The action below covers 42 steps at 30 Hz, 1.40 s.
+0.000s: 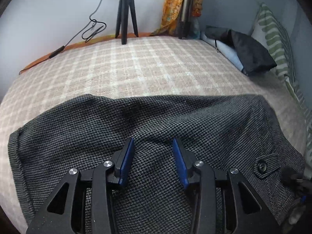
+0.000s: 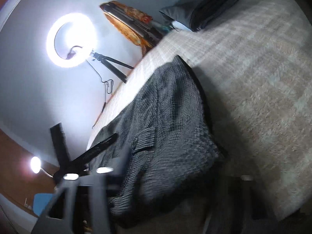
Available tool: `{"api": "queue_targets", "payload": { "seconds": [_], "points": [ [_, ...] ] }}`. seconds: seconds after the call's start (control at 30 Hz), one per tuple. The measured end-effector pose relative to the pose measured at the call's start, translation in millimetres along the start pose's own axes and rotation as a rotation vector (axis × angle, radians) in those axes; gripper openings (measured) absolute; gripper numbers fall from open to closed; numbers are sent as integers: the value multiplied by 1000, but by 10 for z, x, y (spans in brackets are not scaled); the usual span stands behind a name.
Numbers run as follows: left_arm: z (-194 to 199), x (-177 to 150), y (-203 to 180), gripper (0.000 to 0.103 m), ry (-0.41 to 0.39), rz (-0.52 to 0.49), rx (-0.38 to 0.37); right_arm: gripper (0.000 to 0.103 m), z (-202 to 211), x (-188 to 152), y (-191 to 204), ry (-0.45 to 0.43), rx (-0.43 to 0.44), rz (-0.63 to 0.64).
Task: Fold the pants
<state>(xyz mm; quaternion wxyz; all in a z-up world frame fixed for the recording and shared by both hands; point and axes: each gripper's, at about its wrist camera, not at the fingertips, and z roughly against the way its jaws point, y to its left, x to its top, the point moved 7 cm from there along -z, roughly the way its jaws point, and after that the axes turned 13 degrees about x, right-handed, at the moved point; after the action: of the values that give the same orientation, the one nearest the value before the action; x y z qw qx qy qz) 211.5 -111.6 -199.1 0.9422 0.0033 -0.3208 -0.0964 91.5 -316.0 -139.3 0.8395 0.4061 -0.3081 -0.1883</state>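
Grey houndstooth pants [image 1: 156,136] lie across the plaid bedspread [image 1: 136,68], a buttoned pocket flap [image 1: 263,165] at the right. My left gripper [image 1: 153,160] hovers just over the cloth, its blue pads [image 1: 126,161] apart and nothing between them. In the right wrist view the image is tilted and blurred; the pants [image 2: 165,126] lie in a rumpled heap on the bedspread [image 2: 253,78]. My right gripper's fingers [image 2: 93,191] are a blur low in the frame; I cannot tell how the jaws stand.
A black tripod [image 1: 125,15] and cable stand at the bed's far edge. A dark garment [image 1: 249,52] and striped pillow [image 1: 273,35] lie at the right. A lit ring light [image 2: 71,40] shines by the wall.
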Motion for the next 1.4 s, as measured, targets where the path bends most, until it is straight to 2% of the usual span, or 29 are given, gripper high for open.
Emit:
{"api": "queue_targets", "payload": {
  "seconds": [0.07, 0.17, 0.23, 0.37, 0.43, 0.5, 0.57, 0.77, 0.8, 0.9, 0.97, 1.07, 1.2, 1.3, 1.4],
  "points": [
    [93, 82, 44, 39, -54, 32, -3, 26, 19, 22, -29, -13, 10, -16],
    [90, 173, 25, 39, -95, 25, 46, 22, 127, 9, 49, -15, 12, 31],
    [1, 156, 4, 39, -75, 16, 67, 21, 179, 9, 157, -14, 4, 85],
    [-202, 59, -79, 40, -30, -35, 100, 20, 154, 7, 165, 12, -36, 148],
    [-196, 71, -73, 40, -27, -32, 92, 20, 115, -11, 34, 24, -39, 94],
    [-187, 81, -36, 39, -19, -11, 69, 22, 95, -19, -92, 32, -6, 31],
    [-129, 92, 13, 40, -17, 2, 68, 35, 148, -22, -141, 27, 27, -12],
    [171, 58, 20, 40, -49, 26, 22, 39, 200, 37, -240, -20, 52, -81],
    [195, 30, -2, 40, -49, 17, 20, 38, 194, 43, -227, -22, 56, -78],
    [172, -91, -85, 40, -16, -13, 7, 26, 165, 61, -193, -17, 25, -67],
    [52, -194, -118, 45, 28, -35, 10, 20, 176, 84, -120, -16, -30, -13],
    [27, -226, -157, 48, 4, -81, 29, 18, 160, 110, 131, -16, -99, 131],
    [183, -261, -29, 48, 23, -18, 16, 17, 188, 149, 478, -5, -125, 279],
    [430, -387, 85, 48, 34, 60, -41, 17, 169, 190, 601, 14, -131, 331],
    [664, -614, 80, 48, 23, 126, -116, 17, 145, 220, 628, 34, -121, 332]
  ]
}}
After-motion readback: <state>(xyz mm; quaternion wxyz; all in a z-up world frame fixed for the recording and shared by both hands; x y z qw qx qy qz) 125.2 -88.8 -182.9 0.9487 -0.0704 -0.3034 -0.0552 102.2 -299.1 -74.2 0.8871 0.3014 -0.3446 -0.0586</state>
